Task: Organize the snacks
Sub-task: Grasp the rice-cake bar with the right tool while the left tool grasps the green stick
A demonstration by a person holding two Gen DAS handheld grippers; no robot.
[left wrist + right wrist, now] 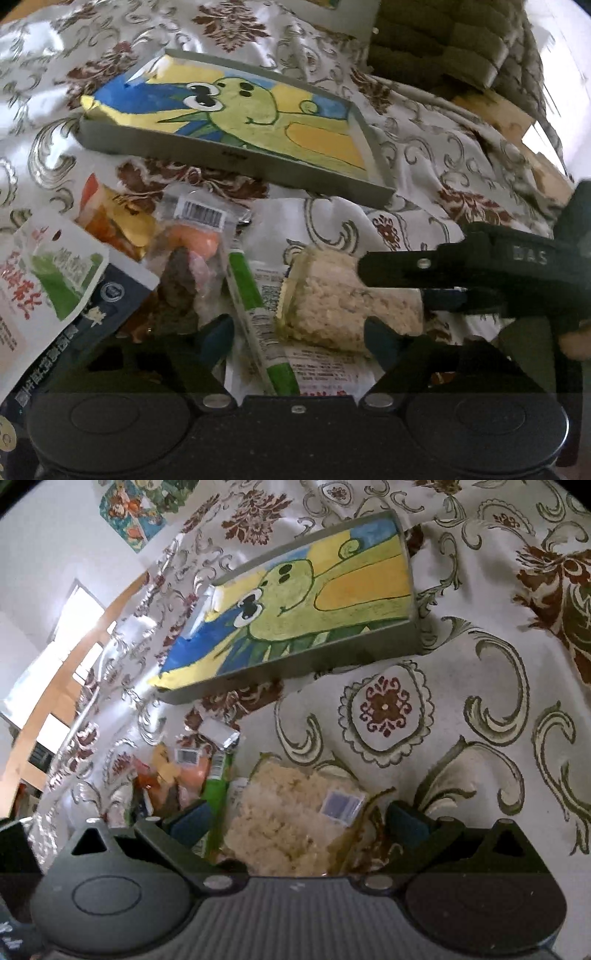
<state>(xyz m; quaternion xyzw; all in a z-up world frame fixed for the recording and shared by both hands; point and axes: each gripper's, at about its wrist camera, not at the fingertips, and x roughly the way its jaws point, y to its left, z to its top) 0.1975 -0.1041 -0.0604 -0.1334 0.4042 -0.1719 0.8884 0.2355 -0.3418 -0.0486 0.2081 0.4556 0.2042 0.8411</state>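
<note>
Lying snackless: tray (236, 157) | both jaws apart, straddling rice-cake pack (288, 823), ungripped

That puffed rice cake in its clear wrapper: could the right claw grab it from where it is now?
Probably yes. The rice cake lies right between the right claw's open fingers, nothing covering it. Only the green stick crowds its left side.
</note>
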